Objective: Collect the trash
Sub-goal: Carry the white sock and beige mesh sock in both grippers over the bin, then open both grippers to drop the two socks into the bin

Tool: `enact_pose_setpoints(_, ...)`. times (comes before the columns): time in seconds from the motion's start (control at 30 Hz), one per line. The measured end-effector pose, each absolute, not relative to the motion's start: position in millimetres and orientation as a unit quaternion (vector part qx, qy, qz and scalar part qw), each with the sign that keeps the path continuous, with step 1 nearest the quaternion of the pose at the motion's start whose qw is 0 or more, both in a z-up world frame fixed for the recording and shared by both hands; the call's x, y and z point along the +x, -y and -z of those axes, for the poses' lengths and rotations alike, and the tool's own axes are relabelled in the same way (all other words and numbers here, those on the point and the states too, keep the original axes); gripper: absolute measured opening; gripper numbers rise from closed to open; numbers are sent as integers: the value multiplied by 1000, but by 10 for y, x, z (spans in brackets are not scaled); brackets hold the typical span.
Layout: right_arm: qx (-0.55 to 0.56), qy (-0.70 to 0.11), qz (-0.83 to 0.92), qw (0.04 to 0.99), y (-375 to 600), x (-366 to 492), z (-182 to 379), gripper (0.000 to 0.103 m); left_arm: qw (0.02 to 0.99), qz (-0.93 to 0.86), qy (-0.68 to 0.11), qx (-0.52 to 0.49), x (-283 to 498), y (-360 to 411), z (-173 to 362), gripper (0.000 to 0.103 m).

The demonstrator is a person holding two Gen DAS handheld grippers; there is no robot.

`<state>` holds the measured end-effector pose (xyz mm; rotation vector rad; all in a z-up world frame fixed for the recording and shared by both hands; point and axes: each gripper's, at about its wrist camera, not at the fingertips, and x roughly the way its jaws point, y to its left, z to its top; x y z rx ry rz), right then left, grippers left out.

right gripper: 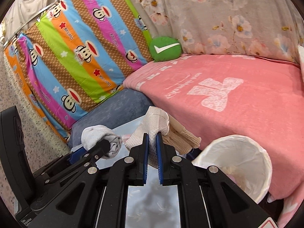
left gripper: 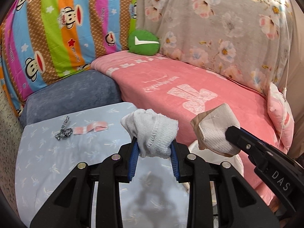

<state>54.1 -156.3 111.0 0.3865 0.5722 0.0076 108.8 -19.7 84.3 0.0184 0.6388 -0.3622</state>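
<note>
My left gripper [left gripper: 154, 148] is shut on a balled white knit sock [left gripper: 150, 131], held above the light blue table [left gripper: 47, 161]; this sock also shows in the right wrist view [right gripper: 98, 133]. My right gripper [right gripper: 152, 142] is shut on a white and beige cloth wad [right gripper: 157, 123], which also shows in the left wrist view [left gripper: 214, 131]. A white-lined trash bin [right gripper: 237, 161] stands just right of the right gripper. A pink paper strip [left gripper: 91, 128] and a black-and-white cord [left gripper: 63, 131] lie on the table's far left.
A pink blanket [left gripper: 190, 87] covers the sofa behind the table. A blue cushion [left gripper: 76, 95], a green check-mark pillow [left gripper: 143, 41], a striped monkey sheet [left gripper: 57, 28] and a floral sheet [left gripper: 218, 19] stand behind.
</note>
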Motion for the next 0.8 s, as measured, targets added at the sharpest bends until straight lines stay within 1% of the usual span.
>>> enact_pose_setpoints(0.63,230,-269,61,933,2373,104,-896,8,913,248,-314,76,772,1078,-751,31)
enact_pose_setpoints(0.8,240,-271,72,929,2541,66,-814,8,904,266,-323,87,774,1252,-697,37)
